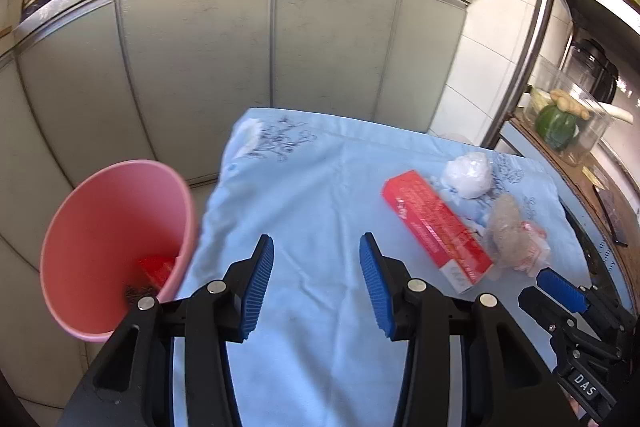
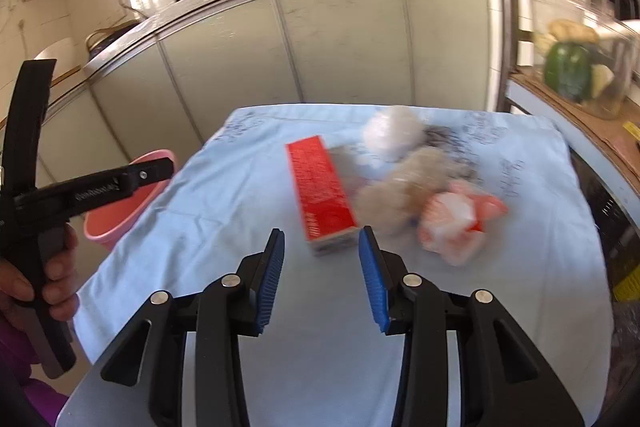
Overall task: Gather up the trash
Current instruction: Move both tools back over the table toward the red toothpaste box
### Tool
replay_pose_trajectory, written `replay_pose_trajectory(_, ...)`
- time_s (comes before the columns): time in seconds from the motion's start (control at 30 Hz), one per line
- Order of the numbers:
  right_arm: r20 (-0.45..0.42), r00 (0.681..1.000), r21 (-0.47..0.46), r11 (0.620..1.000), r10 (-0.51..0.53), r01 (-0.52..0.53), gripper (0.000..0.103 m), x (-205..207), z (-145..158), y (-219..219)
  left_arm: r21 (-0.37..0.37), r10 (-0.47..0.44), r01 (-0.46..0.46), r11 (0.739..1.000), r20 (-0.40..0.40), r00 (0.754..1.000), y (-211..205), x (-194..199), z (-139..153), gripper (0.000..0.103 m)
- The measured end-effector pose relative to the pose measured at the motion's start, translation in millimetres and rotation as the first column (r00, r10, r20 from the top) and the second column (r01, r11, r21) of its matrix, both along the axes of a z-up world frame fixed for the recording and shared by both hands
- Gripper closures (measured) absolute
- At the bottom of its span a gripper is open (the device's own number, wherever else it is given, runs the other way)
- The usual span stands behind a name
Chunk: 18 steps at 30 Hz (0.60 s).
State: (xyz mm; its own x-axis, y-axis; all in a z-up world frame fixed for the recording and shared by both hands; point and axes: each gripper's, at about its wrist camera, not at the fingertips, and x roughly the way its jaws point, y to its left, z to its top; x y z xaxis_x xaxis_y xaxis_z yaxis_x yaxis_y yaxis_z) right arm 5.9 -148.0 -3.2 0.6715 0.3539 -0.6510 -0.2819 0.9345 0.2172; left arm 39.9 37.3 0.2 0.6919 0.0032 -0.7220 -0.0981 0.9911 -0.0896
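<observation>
Both the left gripper (image 1: 316,281) and right gripper (image 2: 322,277) gape empty; the red carton (image 2: 323,198), probably light and stiff, suits a pinch across its narrow sides.

Table covered with a pale blue cloth (image 1: 320,211), trash lying on it.
A long red box (image 1: 434,227) lies beside a white crumpled wad (image 1: 468,169), a clear greyish plastic wrapper (image 1: 506,227) and a red-and-white wrapper (image 2: 456,223), clustered together toward one side.
</observation>
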Motion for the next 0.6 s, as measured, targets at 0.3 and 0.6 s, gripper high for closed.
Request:
replay_pose_trajectory(0.3, -0.059, 0.992, 0.029, 0.993, -0.109, 0.111, 0.064, 3, -22, -39, -0.134, -0.091, 0.076, 0.988, -0.109, 0.990, -37, 37, -15, 0.059)
replay_pose_trajectory(0.6, -0.104, 0.984, 0.087, 0.985, -0.142, 0.151, 0.064, 7, -30, -51, -0.283, -0.043, -0.032, 0.959, -0.255, 0.966, -56, 90, -31, 0.054)
